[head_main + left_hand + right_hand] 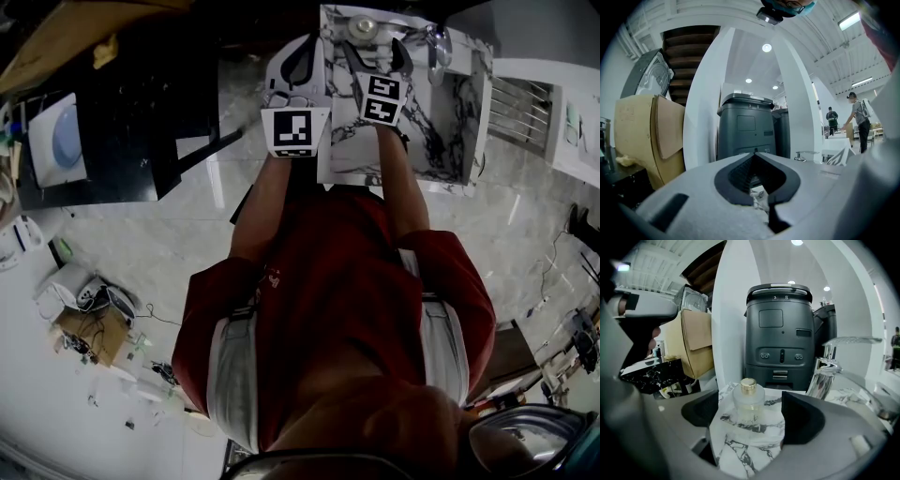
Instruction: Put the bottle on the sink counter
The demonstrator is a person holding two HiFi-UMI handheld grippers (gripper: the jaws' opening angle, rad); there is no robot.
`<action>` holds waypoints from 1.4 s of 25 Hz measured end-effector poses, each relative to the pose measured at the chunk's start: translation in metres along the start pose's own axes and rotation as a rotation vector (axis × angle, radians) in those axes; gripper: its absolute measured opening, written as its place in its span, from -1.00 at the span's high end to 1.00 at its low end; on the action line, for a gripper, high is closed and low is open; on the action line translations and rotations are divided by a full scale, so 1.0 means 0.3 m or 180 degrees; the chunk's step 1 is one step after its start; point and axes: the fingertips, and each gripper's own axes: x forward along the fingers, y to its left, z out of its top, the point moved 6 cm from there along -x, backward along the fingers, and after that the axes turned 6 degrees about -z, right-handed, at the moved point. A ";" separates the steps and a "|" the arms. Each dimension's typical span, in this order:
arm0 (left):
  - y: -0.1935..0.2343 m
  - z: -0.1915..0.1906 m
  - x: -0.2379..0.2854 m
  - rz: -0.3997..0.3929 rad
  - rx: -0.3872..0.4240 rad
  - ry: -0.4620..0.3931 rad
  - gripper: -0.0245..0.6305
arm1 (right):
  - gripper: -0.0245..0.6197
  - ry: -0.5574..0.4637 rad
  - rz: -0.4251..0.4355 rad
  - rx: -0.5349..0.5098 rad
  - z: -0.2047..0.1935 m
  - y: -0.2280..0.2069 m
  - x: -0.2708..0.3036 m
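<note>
A small frosted glass bottle (749, 401) with a gold cap stands upright on the white marbled sink counter (740, 453). My right gripper (751, 414) is open, one jaw on each side of the bottle and neither pad touching it. In the head view the bottle (362, 28) sits at the counter's (455, 112) far edge, just beyond the right gripper (376, 54). My left gripper (298, 64) hangs beside it at the counter's left edge. It is shut, the tips (754, 153) meet, and nothing is held.
A chrome faucet (830, 365) rises right of the bottle, also seen as a faucet (437, 42) from above. Dark grey bins (783, 333) stand behind the counter beside a white pillar (701, 117). Cardboard (644, 131) is left. A black table (122, 122) is left of the counter. People (857, 123) stand far off.
</note>
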 end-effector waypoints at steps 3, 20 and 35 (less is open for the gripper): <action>-0.031 0.017 -0.023 0.0006 0.0029 -0.0038 0.93 | -0.39 -0.0071 0.0018 -0.0030 0.011 -0.005 -0.052; -0.196 0.099 -0.104 0.0007 0.0112 -0.0157 0.93 | -0.39 -0.0548 0.0199 -0.0048 0.106 -0.045 -0.305; -0.395 0.148 -0.148 0.0110 0.0172 -0.0288 0.93 | -0.40 -0.1043 0.0111 -0.0041 0.179 -0.216 -0.570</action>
